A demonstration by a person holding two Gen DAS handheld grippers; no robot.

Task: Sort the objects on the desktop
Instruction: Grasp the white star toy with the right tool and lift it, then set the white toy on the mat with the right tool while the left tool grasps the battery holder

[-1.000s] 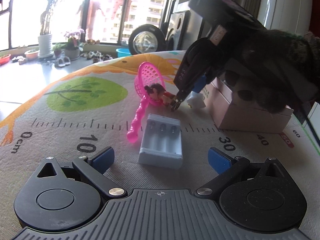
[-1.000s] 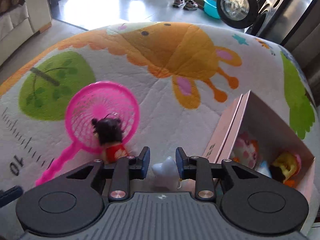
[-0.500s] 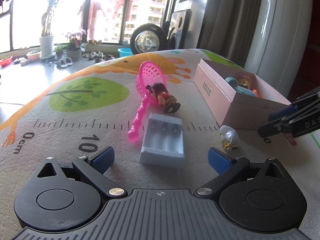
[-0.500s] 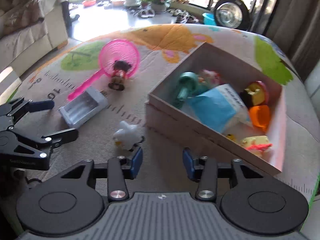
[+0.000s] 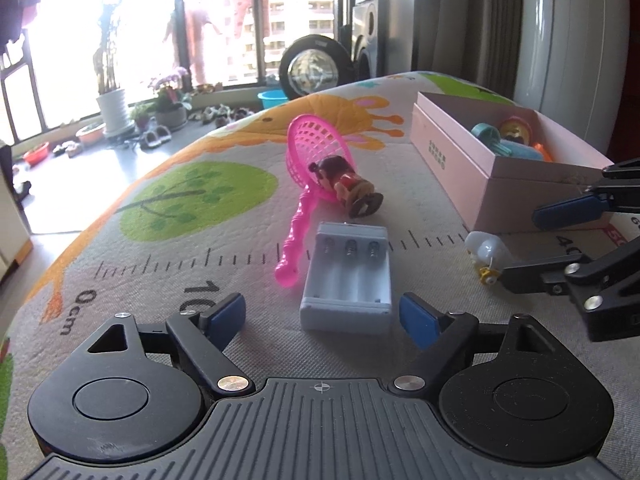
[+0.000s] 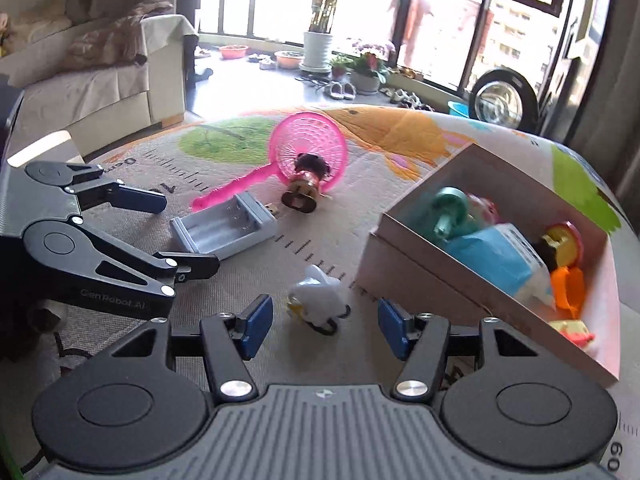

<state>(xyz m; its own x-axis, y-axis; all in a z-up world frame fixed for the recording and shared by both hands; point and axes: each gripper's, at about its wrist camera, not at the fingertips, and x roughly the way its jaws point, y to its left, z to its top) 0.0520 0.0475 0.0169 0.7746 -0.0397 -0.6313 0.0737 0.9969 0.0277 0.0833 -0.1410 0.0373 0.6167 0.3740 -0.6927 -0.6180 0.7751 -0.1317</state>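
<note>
A grey battery holder [image 5: 348, 276] lies on the play mat with its near end between the pads of my left gripper [image 5: 320, 318]; the jaws are closing and the pads stand clear of it. A small white toy [image 6: 318, 300] lies between the fingertips of my right gripper [image 6: 325, 324], whose jaws are opening without touching it. Further out, a doll [image 5: 348, 192] lies against a pink net [image 5: 316, 152]. The pink box [image 6: 420, 272] at the right holds several toys. The right wrist view shows the left gripper [image 6: 186, 234] around the battery holder [image 6: 224, 230].
The mat [image 5: 200, 264] ends in a rounded edge at the left and far side, with floor below. A sofa [image 6: 100, 80] stands beyond the left edge. The box wall stands just right of my right gripper [image 5: 522, 244] and the white toy [image 5: 486, 250].
My right gripper has pulled back from beside the doll to the box's near corner and widened its jaws; the white toy came along and now lies free. The left jaws have narrowed.
</note>
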